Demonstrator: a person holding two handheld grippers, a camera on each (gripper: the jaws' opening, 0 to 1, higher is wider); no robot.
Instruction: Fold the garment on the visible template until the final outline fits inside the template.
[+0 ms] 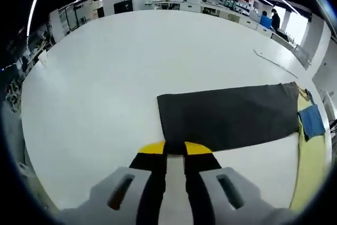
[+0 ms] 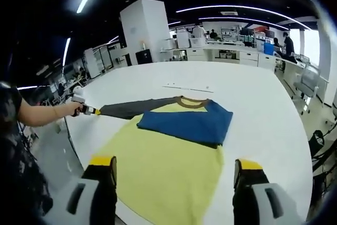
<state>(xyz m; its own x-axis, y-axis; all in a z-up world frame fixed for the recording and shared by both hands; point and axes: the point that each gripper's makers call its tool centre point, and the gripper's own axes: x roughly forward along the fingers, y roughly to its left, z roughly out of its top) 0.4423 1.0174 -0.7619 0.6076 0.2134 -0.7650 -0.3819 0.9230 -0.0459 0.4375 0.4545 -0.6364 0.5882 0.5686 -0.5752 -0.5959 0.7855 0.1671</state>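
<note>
A raglan shirt lies flat on the white table (image 2: 253,104): yellow-green body (image 2: 163,167), brown collar (image 2: 192,101), a blue sleeve (image 2: 184,122) folded across the chest, and a dark grey sleeve (image 2: 131,109) stretched straight out to the side. In the left gripper view the grey sleeve (image 1: 226,117) runs in from the right, and my left gripper (image 1: 175,148) has its yellow-tipped jaws closed on the cuff end. The same gripper (image 2: 88,110) appears in the right gripper view, held in a person's hand at the sleeve's tip. My right gripper (image 2: 175,163) hovers open over the shirt's hem.
A thin strip (image 2: 187,88) lies on the table beyond the collar, also seen as a strip (image 1: 274,61) past the sleeve. The person's arm (image 2: 42,114) reaches in at the table's left edge. Benches, a white column (image 2: 145,30) and an office chair (image 2: 305,85) stand around the table.
</note>
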